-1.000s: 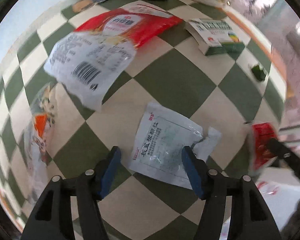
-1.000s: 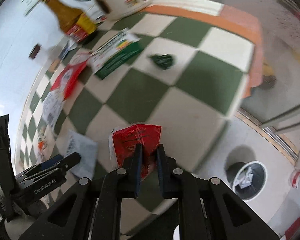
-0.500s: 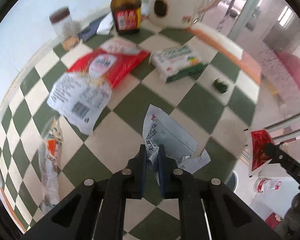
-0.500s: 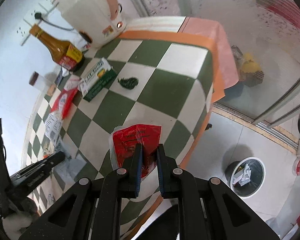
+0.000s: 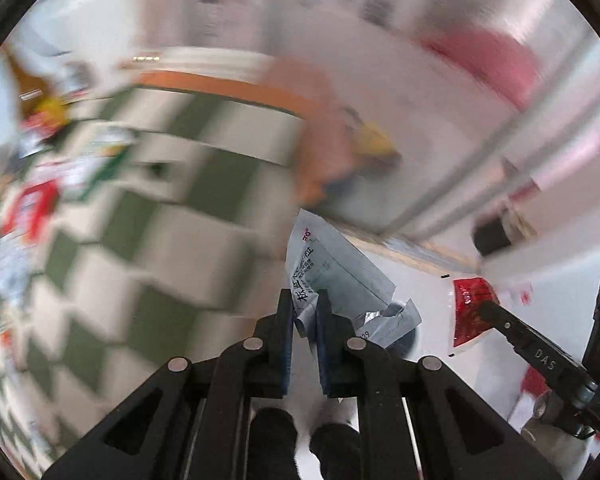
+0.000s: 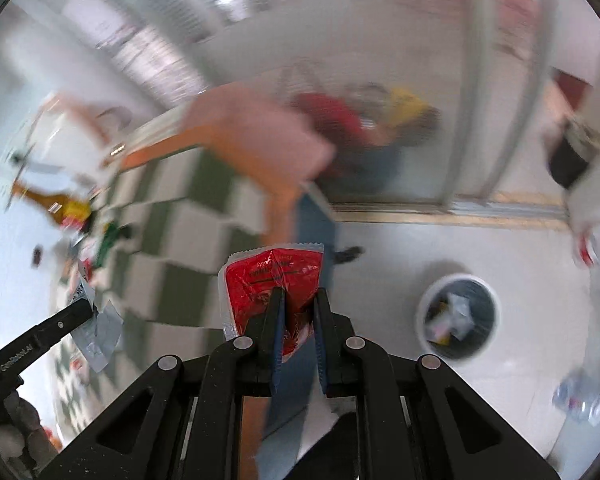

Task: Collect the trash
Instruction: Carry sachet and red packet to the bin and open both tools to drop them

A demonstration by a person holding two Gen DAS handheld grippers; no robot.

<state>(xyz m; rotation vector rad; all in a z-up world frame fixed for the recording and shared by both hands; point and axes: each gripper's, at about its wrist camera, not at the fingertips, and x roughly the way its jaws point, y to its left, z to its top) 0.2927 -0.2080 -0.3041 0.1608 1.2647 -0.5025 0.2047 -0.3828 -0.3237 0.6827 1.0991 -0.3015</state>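
You are working over a green-and-white checkered surface [image 5: 172, 216], which is filling the nine o'clock half of both wrist views in heavy blur, with the pale floor [image 6: 480, 248] spreading across the three o'clock half. Leftover litter is lying blurred along the surface's far side near a brown bottle [image 6: 54, 204]; I cannot tell the pieces apart.

Judging by this, you are in the carrying step: both pickups are made and both pieces are hanging off the surface's edge, over the floor.

The waste bin [image 6: 458, 318] is sitting on the floor at about four o'clock in the right wrist view, open-topped, with scraps already lying inside. It is well apart from both loads.

Your left gripper [image 5: 305, 334] is pointing steeply down with its jaws clamped together on the lower corner of a pale grey sachet [image 5: 332, 276], which is standing up crumpled toward twelve o'clock. Your right gripper [image 6: 298, 330] is likewise clamped, on a red packet [image 6: 272, 280] with a white crimped border, pinched at its lower middle. In the left view that packet is showing at three o'clock.

The next move is probably calling for you to bring each gripper over the bin's mouth, right one first since it is nearer, and only then part the jaws. Both pieces are light and flat, so I would expect drift if you are releasing from high up.
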